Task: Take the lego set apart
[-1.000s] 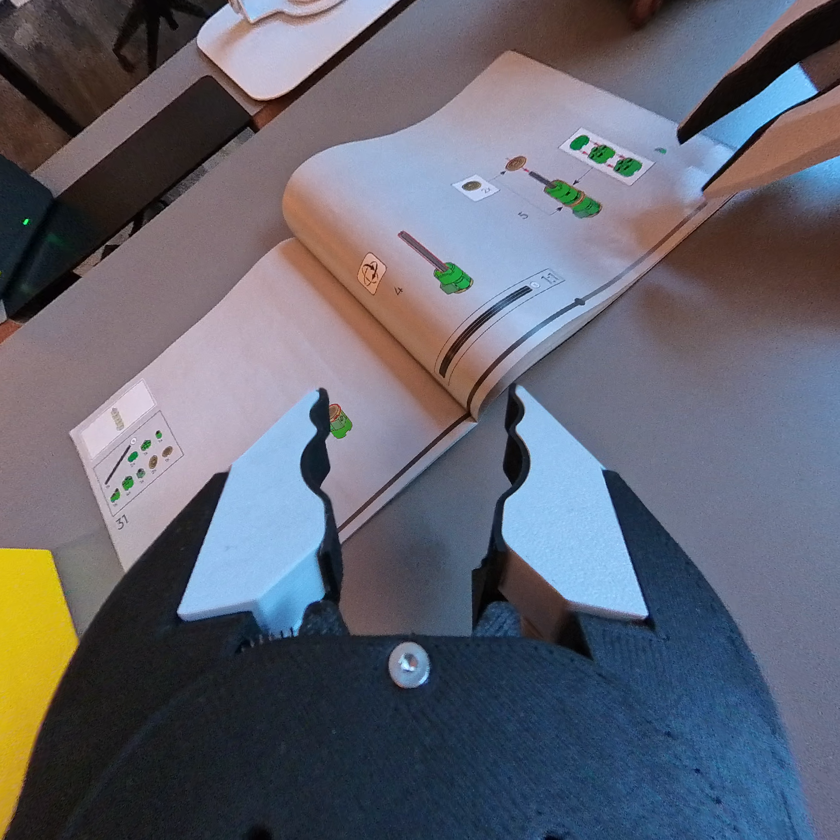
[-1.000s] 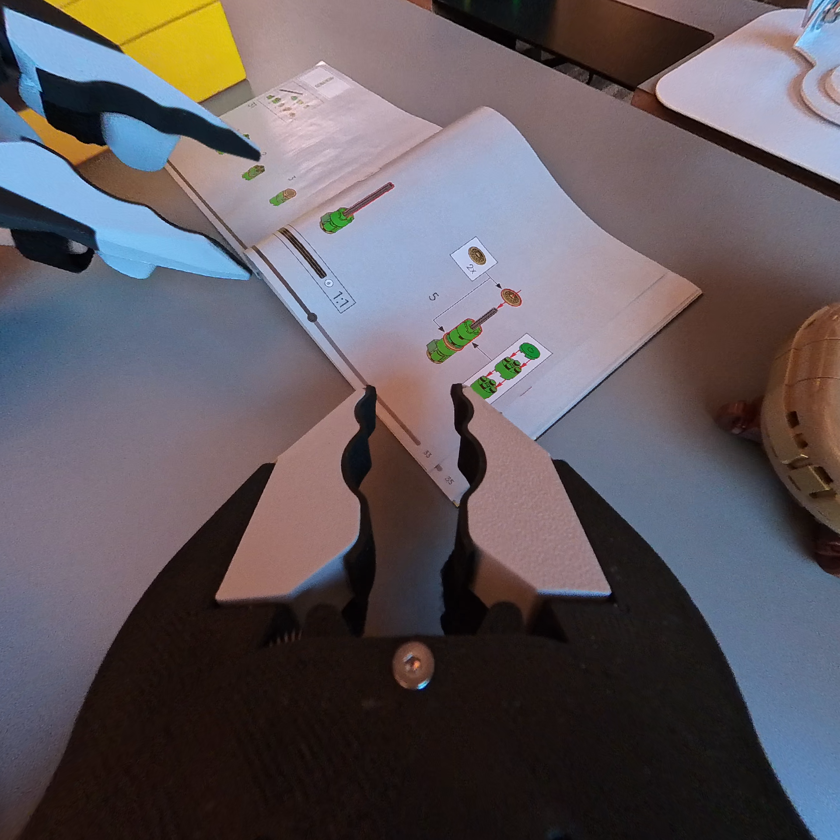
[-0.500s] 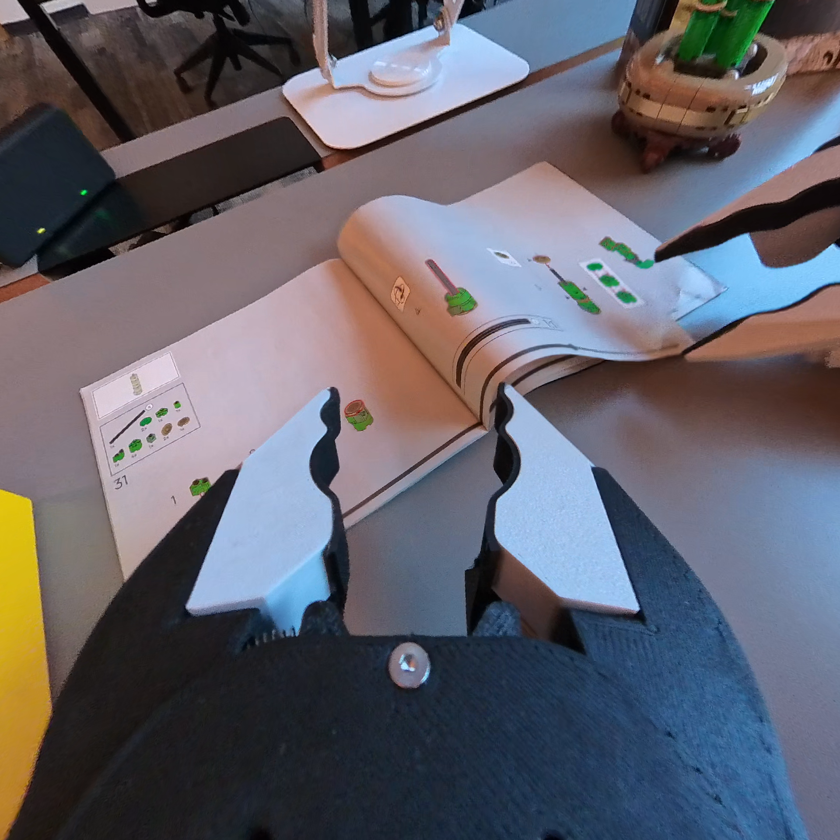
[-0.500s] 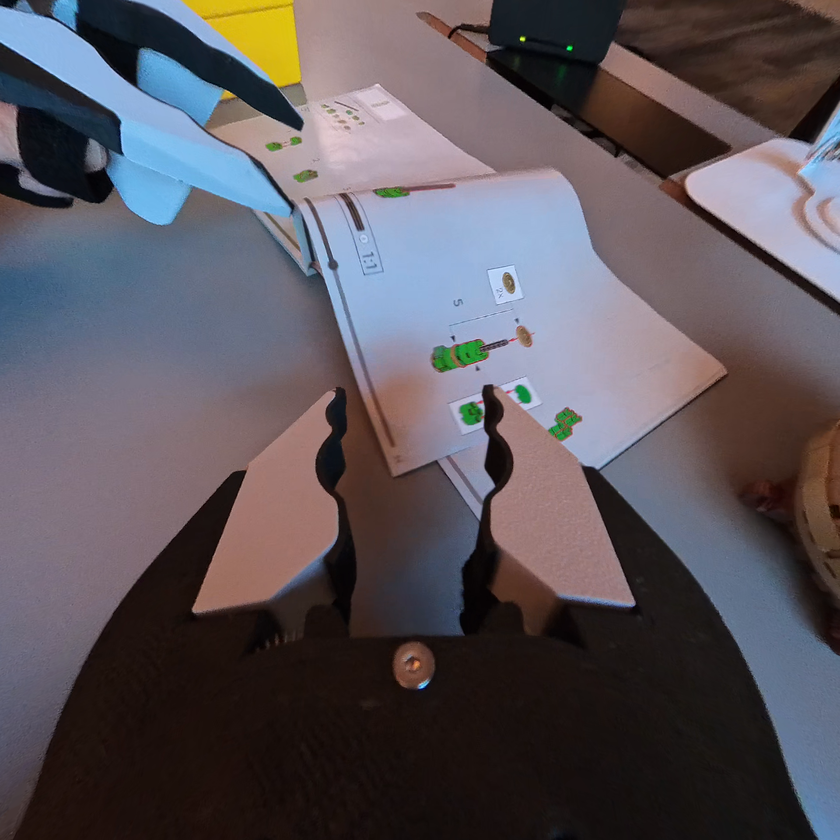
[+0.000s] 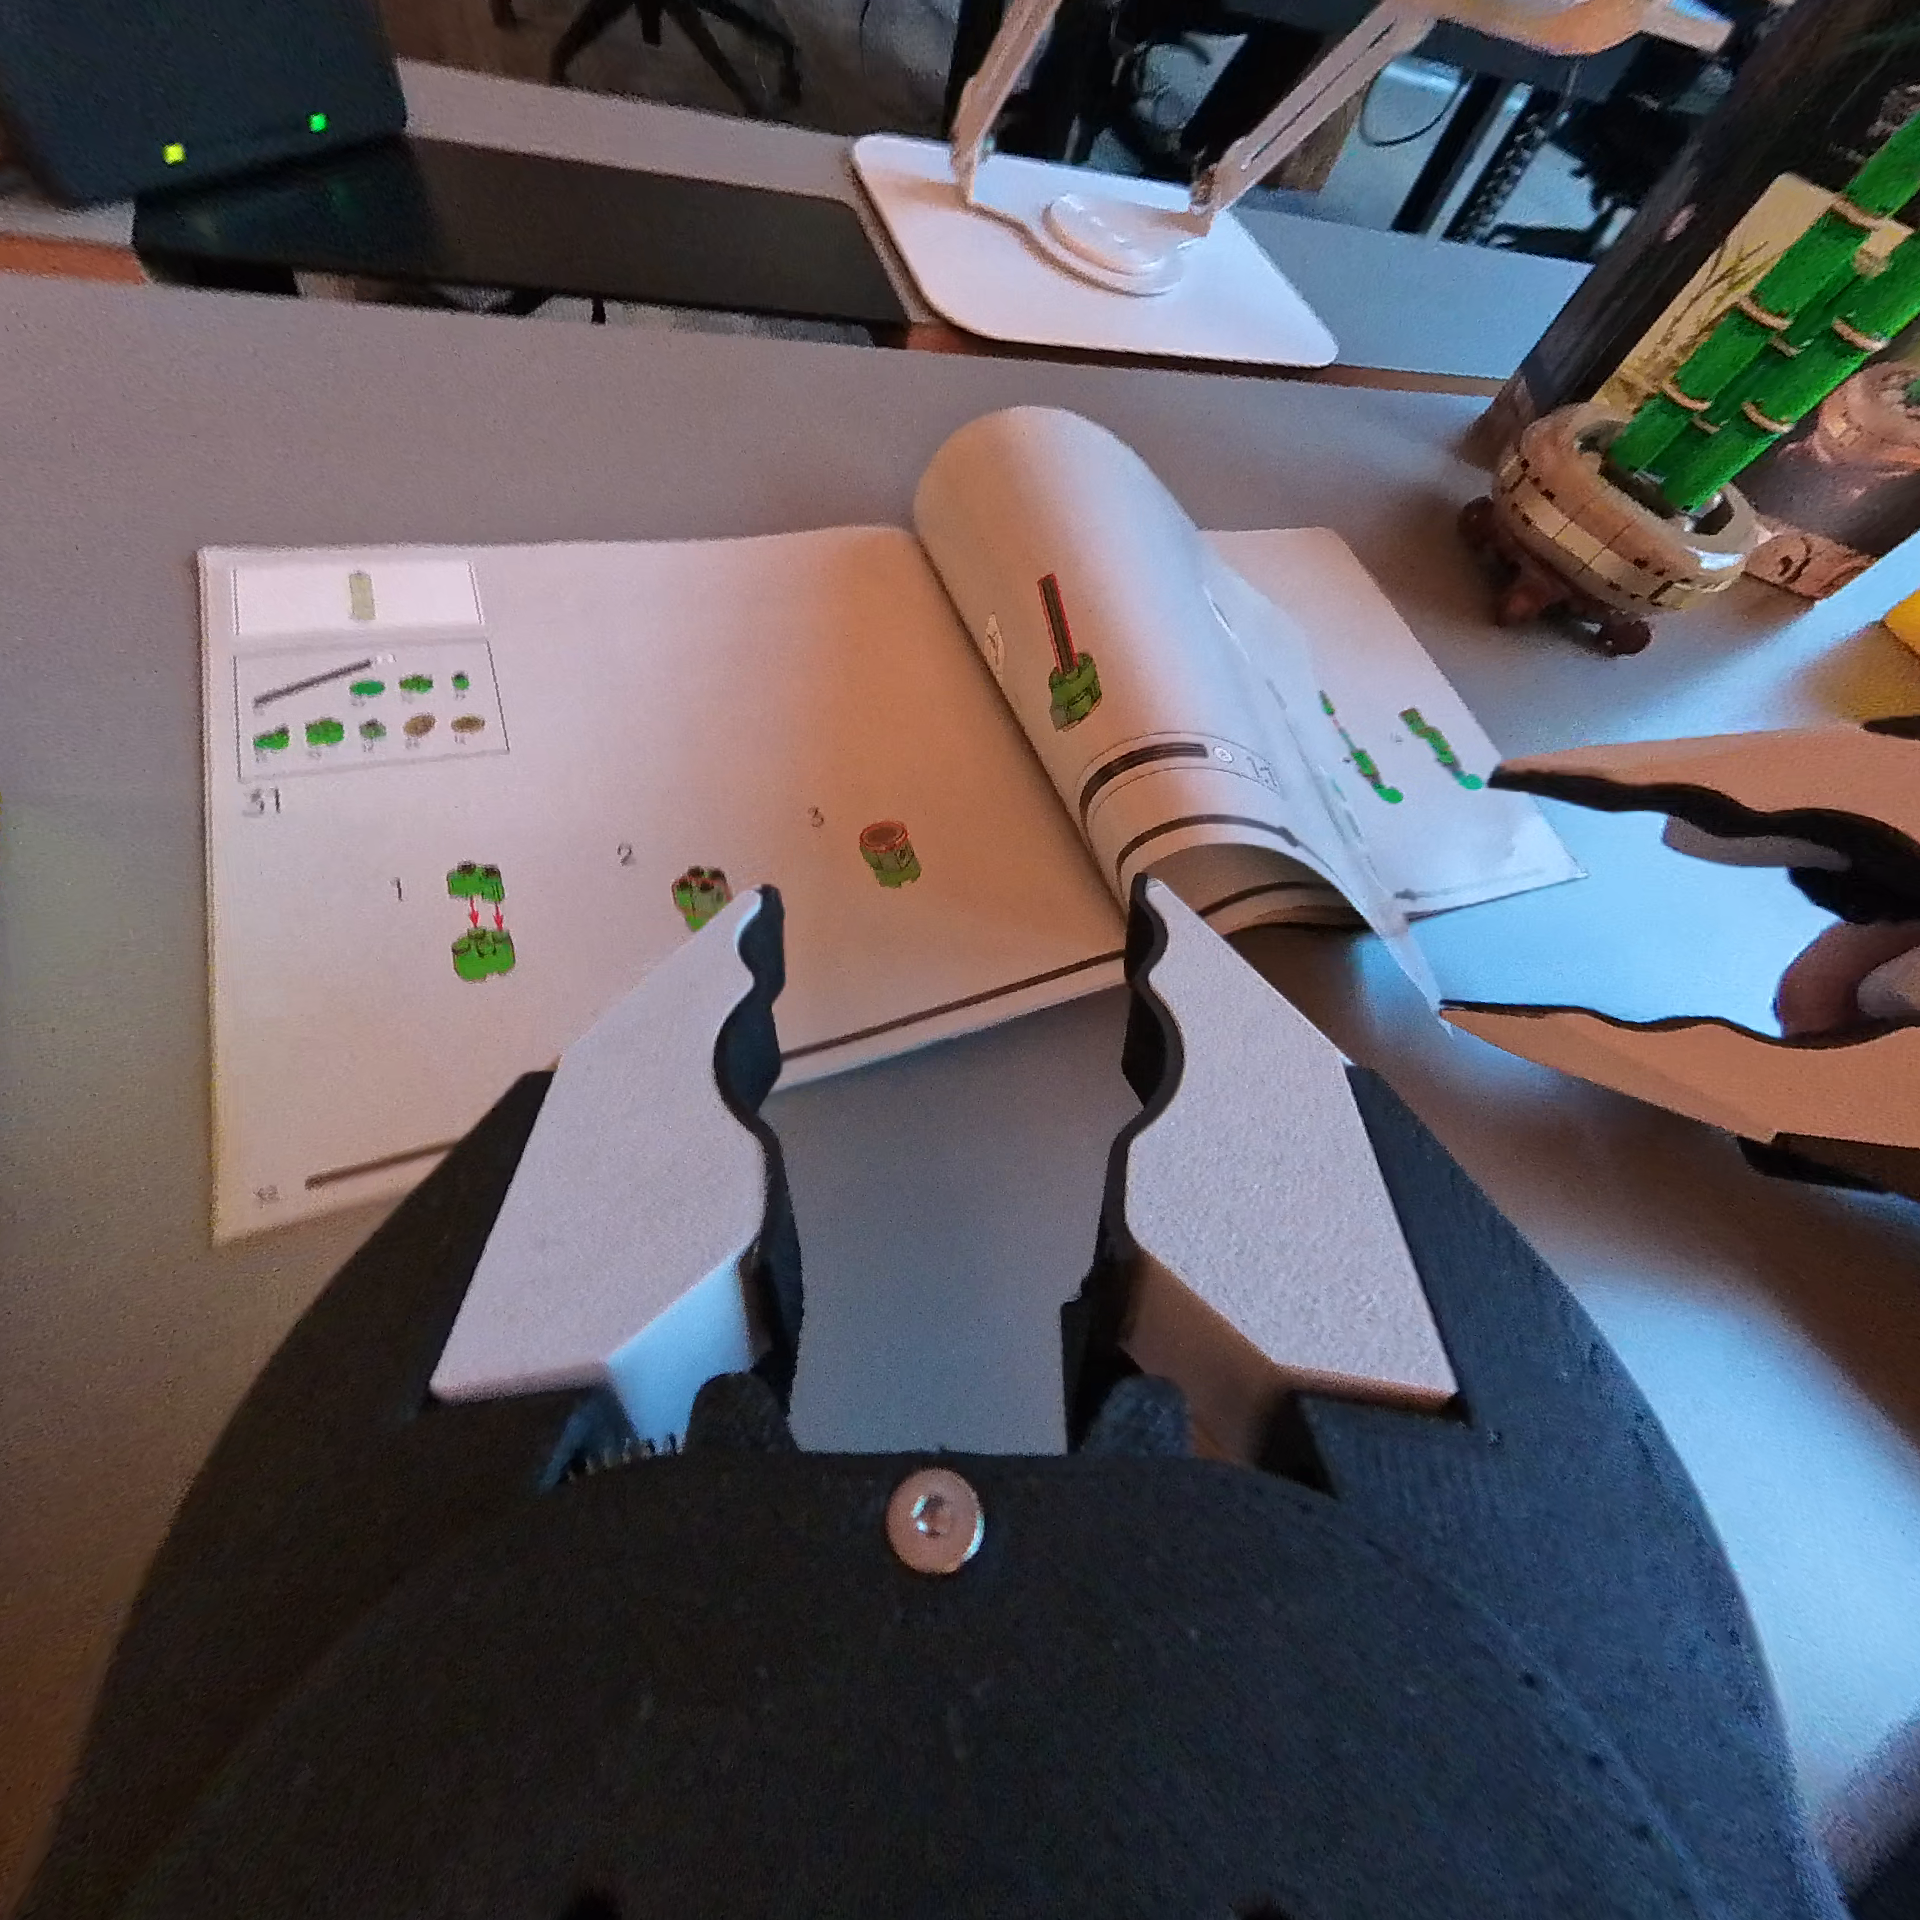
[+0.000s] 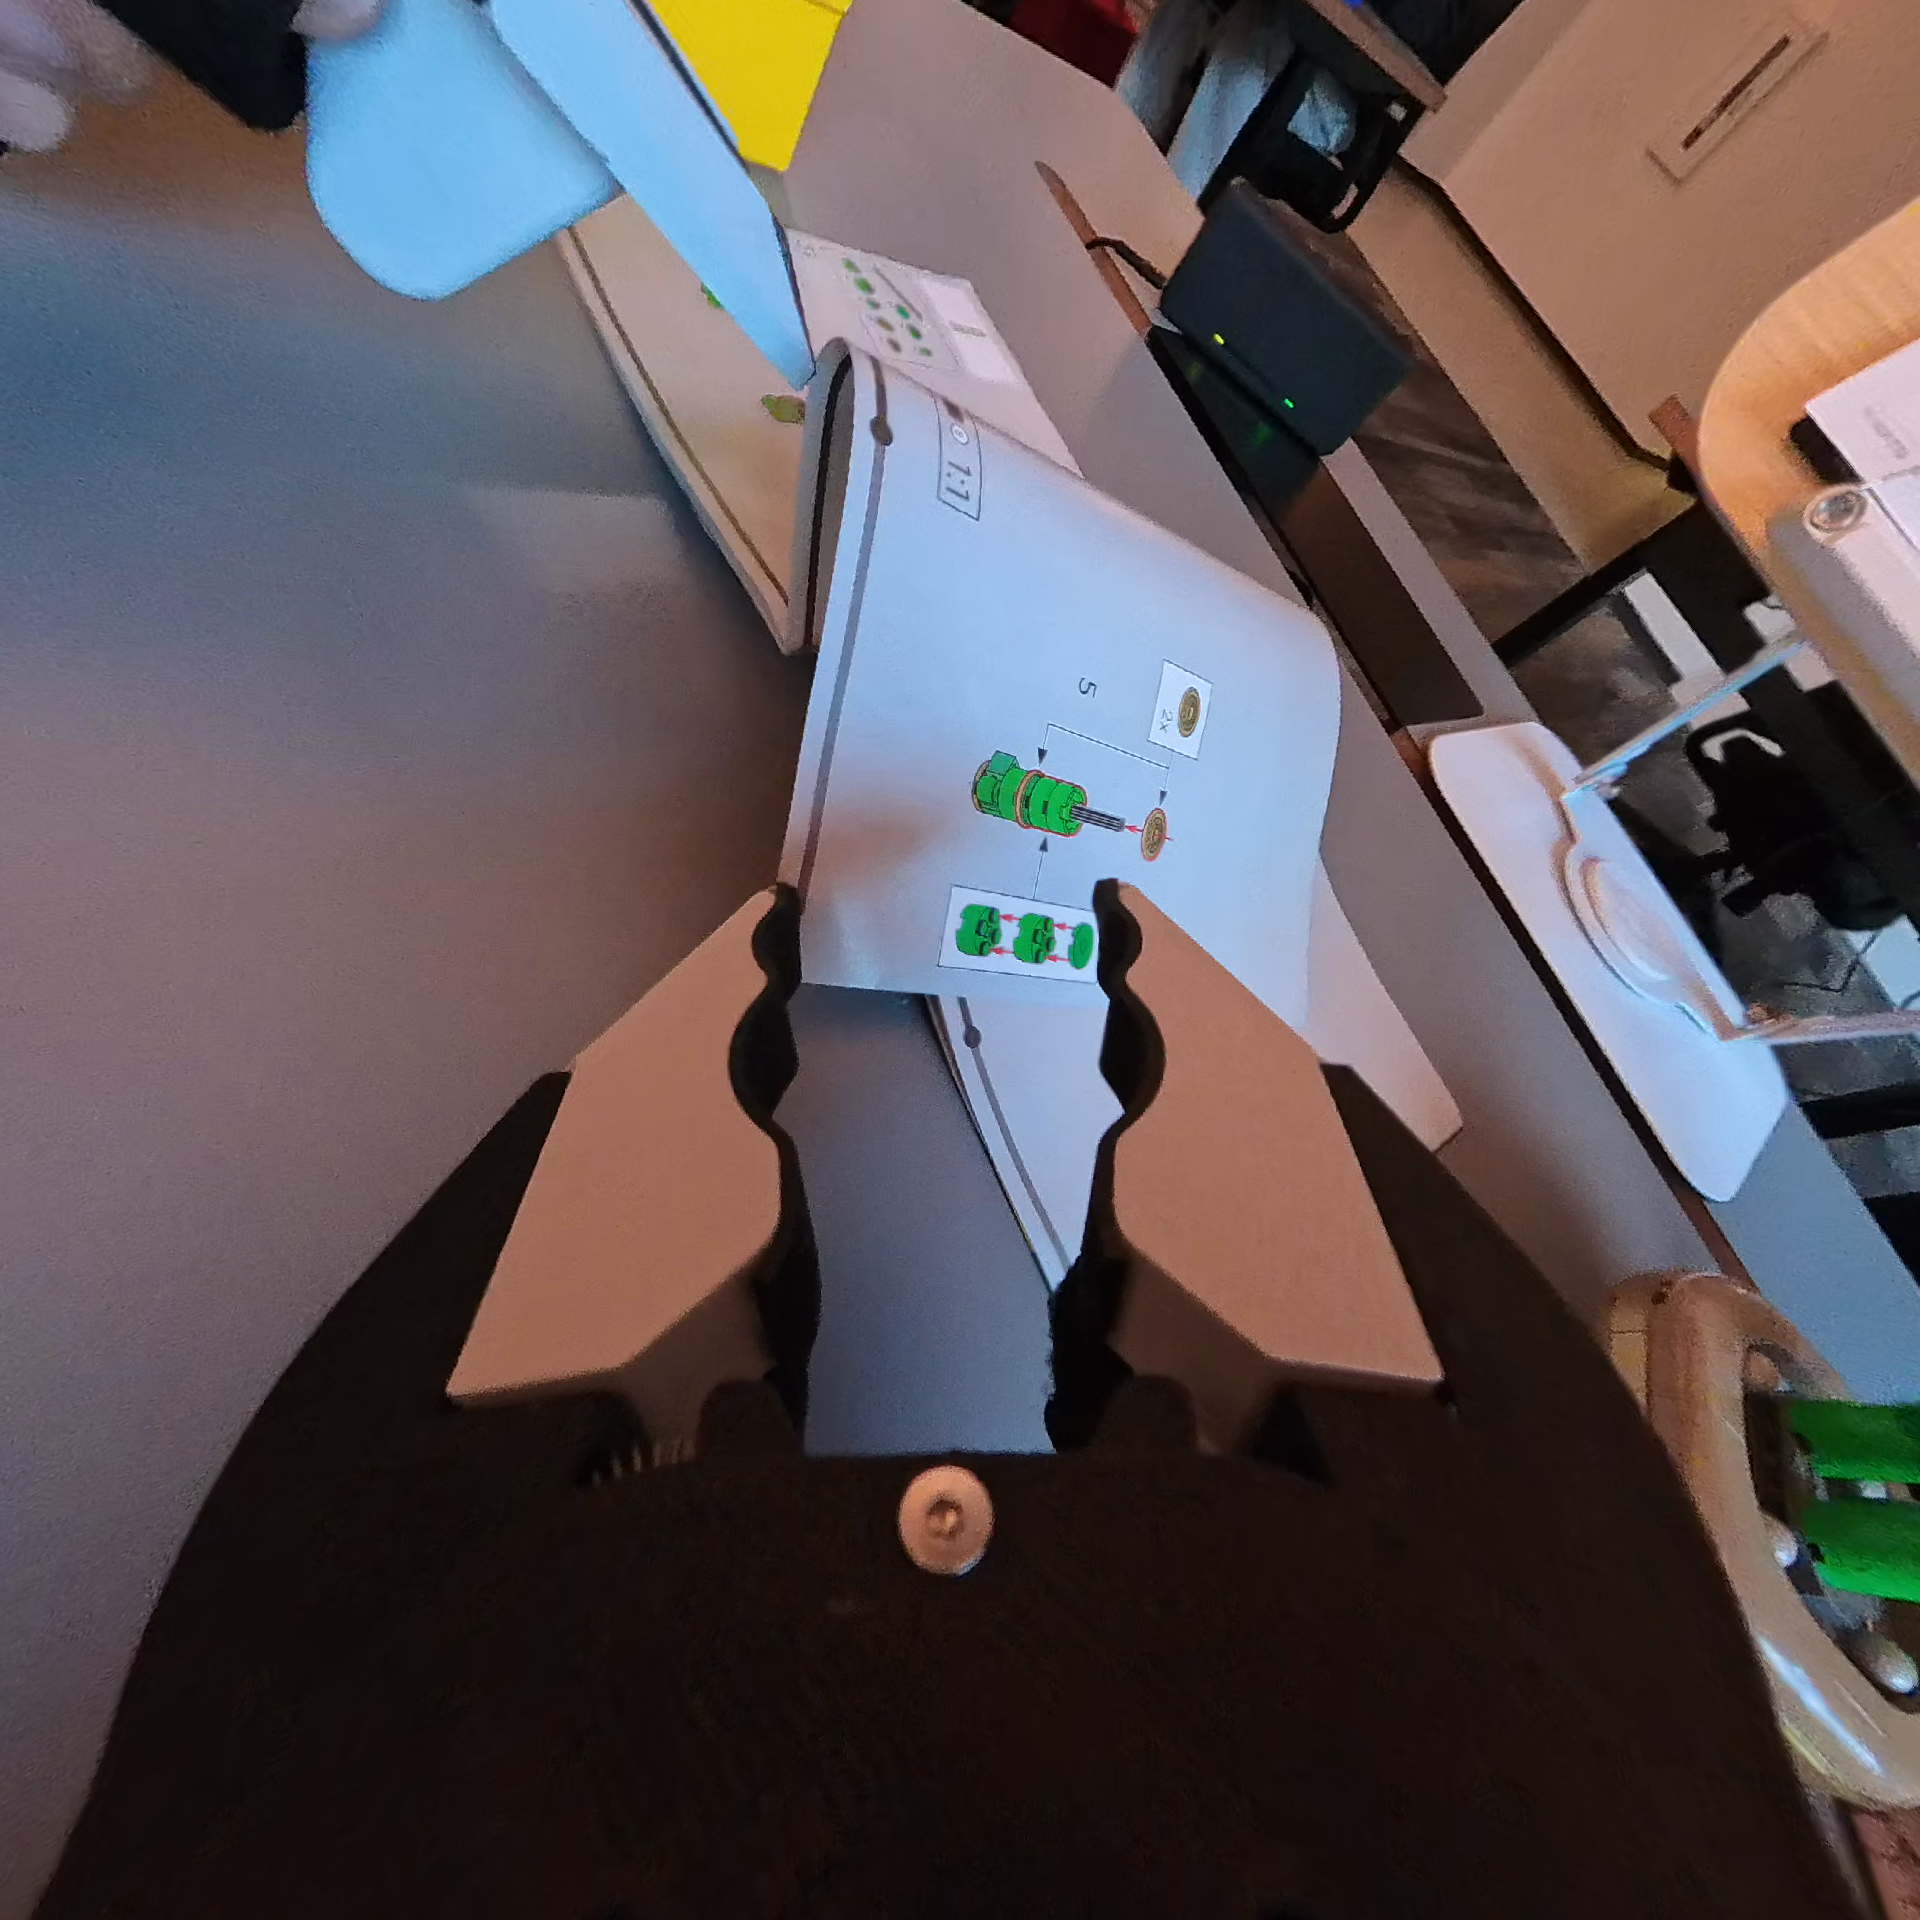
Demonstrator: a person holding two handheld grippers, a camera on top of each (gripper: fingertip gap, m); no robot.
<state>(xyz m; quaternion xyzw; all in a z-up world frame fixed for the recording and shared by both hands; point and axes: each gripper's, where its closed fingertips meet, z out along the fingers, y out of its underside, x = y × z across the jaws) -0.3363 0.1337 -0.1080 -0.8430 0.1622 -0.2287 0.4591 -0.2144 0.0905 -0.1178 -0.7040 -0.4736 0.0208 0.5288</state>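
Honestly, both my claws gape empty: left claw (image 5: 951, 904), right claw (image 6: 945, 894) under a lifted page (image 6: 1039, 644); pinching carelessly could tear it.

Your grey table (image 5: 520, 436) carries an open instruction booklet (image 5: 644, 748), with a lego bamboo pot (image 5: 1631, 520) at its far right and a yellow box (image 6: 748, 73) beyond the booklet.

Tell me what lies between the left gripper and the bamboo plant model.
The open instruction booklet, one page curling up, lies on the grey table; the left wrist view shows it.
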